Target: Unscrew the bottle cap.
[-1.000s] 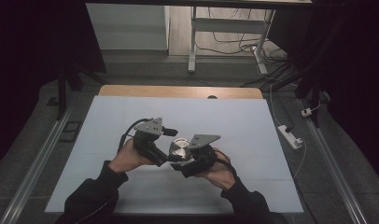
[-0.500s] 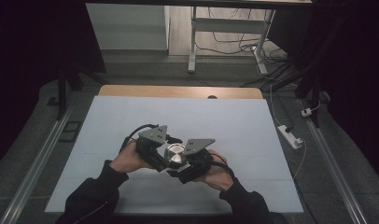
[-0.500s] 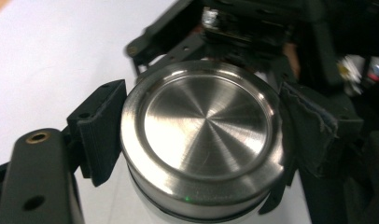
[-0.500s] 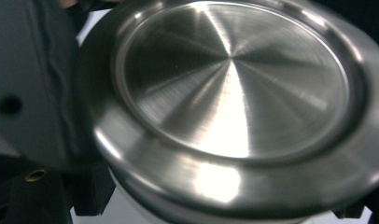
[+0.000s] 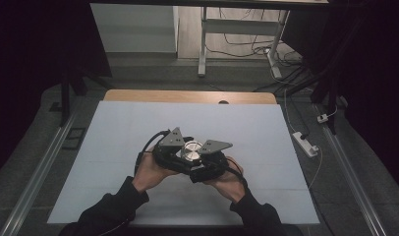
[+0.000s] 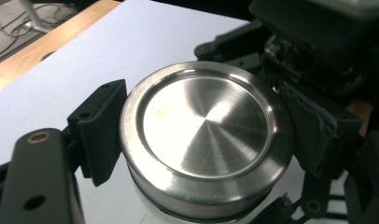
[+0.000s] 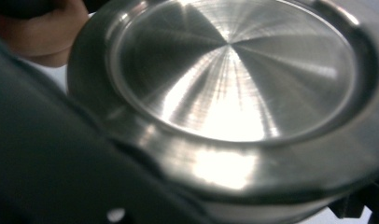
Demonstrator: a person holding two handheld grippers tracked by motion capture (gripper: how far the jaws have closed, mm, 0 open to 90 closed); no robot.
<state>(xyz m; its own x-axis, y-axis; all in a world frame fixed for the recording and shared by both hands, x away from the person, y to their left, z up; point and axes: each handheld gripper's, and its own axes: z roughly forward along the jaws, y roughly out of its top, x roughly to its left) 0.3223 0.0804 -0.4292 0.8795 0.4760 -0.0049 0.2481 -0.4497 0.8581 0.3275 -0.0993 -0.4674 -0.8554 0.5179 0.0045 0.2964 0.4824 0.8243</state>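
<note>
clamped by left gripper [image 6: 197,154] on steel lid [image 6: 204,135], right gripper [image 5: 207,164] shut on jar [image 6: 145,212] beneath; risked slipping off the smooth rim if twisted.

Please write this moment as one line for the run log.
left gripper: just closed on metal lid | right gripper: shut on container below lid | container: above white table

Dark room, white-topped table [image 5: 138,123], cabled floor [image 5: 246,46]

Metal lid [image 5: 191,151] between both hand-held grippers, over table [image 5: 114,123]
</note>
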